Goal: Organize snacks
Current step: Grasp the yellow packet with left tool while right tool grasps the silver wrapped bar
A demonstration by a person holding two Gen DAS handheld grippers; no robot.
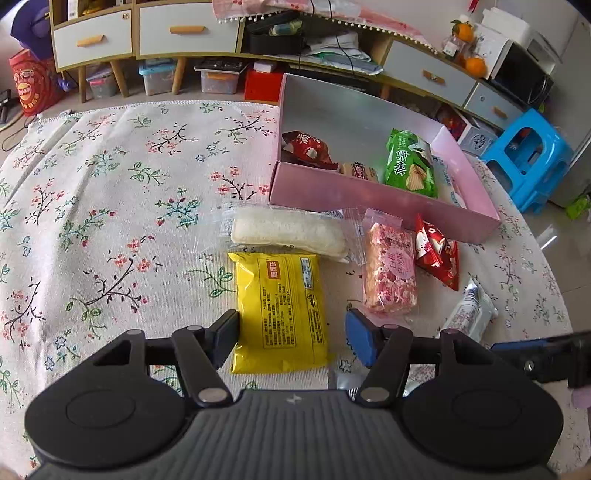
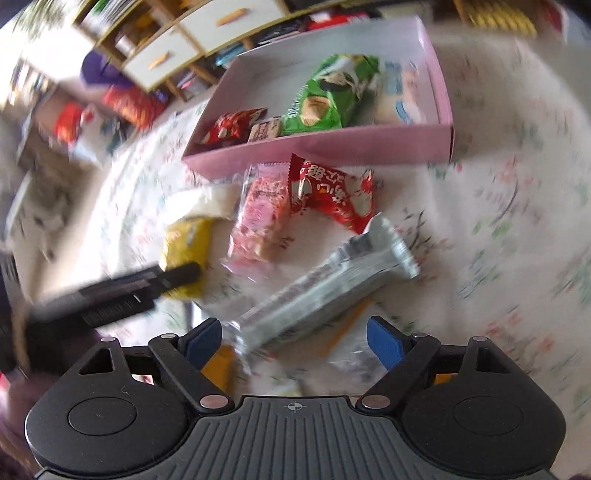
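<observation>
A pink box on the floral cloth holds a green packet, a red packet and a small beige one. In front of it lie a white rice cake, a yellow packet, a pink bar, a red packet and a silver packet. My left gripper is open, its jaws on either side of the yellow packet's near end. My right gripper is open just behind the silver packet; this view is blurred.
Several loose wrappers lie under my right gripper. A blue stool stands right of the table. A low cabinet with drawers and storage bins lines the far wall. The cloth's left half carries no snacks.
</observation>
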